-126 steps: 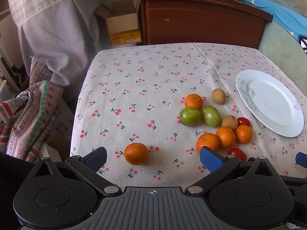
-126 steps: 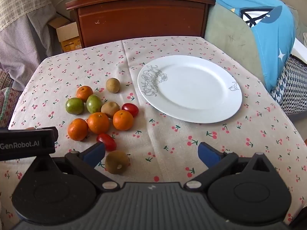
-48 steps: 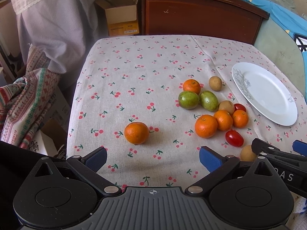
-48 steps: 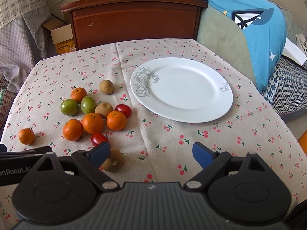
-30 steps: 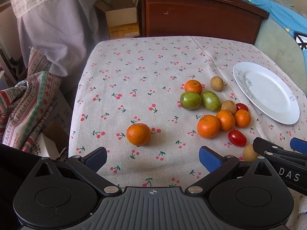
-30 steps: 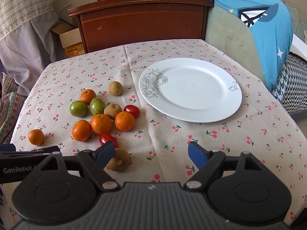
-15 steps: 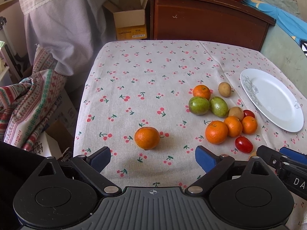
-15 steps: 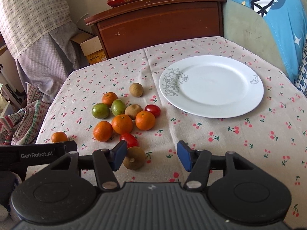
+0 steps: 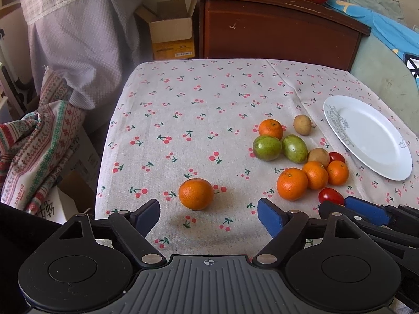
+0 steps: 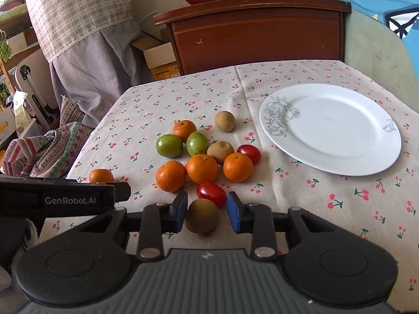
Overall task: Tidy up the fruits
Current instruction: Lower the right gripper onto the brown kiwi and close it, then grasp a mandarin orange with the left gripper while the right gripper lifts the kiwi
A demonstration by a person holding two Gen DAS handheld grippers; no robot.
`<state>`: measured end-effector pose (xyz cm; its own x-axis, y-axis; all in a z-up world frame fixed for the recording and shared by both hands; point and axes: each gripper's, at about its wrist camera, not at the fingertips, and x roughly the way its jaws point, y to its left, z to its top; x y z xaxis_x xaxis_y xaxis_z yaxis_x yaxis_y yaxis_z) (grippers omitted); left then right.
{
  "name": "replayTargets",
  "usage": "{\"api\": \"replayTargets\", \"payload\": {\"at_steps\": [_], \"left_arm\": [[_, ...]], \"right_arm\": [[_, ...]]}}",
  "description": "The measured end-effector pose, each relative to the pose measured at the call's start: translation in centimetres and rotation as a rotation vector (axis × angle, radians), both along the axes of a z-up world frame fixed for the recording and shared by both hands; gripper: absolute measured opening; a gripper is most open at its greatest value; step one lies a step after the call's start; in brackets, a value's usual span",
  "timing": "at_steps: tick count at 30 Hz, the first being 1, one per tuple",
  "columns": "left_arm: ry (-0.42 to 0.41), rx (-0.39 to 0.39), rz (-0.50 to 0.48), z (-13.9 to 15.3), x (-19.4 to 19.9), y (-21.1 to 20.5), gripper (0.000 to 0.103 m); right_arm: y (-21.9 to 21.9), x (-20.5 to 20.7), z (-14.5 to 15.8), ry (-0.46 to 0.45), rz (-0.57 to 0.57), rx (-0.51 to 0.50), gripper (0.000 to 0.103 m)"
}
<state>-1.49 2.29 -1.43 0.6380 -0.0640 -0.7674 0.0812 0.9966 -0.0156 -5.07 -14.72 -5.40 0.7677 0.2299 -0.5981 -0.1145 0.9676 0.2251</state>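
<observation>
Now your right gripper [image 10: 207, 210] brackets a round, matte brown kiwi [image 10: 201, 216], blue pads apart; your left gripper [image 9: 208, 213] gapes before a dimpled orange [image 9: 196, 194]

Both pictures are bright with daylight. The light falls from the far left, so the orange [image 9: 196, 194] and other fruit drop soft shadows to the near right. The white plate [image 10: 330, 128] shines. Edges bend round and go dark in the corners.
</observation>
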Motion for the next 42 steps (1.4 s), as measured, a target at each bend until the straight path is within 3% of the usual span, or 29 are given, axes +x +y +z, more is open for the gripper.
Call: {"api": "replayTargets", "payload": {"at_steps": [15,22,27,36,42], "left_arm": [[0.018,-0.032,0.018,-0.5,0.3,0.4,0.081],[0.005,-0.032,-0.024,-0.5,0.1,-0.2,0.081],[0.001,-0.022,-0.048,-0.6,0.0,-0.8,0.081],[-0.032,-0.051,-0.100,-0.7,-0.1,-1.7,0.081],[-0.071,-0.055,-0.173,-0.9,0.1,-3.4,0.067]], "right_arm": [[-0.3,-1.5,0.4,0.035,0.000,0.011,0.036],[0.0,-1.2,-0.1,0.034,-0.001,-0.007,0.036],[-0.1,-1.3,0.0,0.038,0.004,-0.003,0.027],[-2.6,-1.7,0.3,0.060,-0.107,0.040,0.027],[-4.1,-1.6,0.1,0.073,-0.170,0.091,0.027]]}}
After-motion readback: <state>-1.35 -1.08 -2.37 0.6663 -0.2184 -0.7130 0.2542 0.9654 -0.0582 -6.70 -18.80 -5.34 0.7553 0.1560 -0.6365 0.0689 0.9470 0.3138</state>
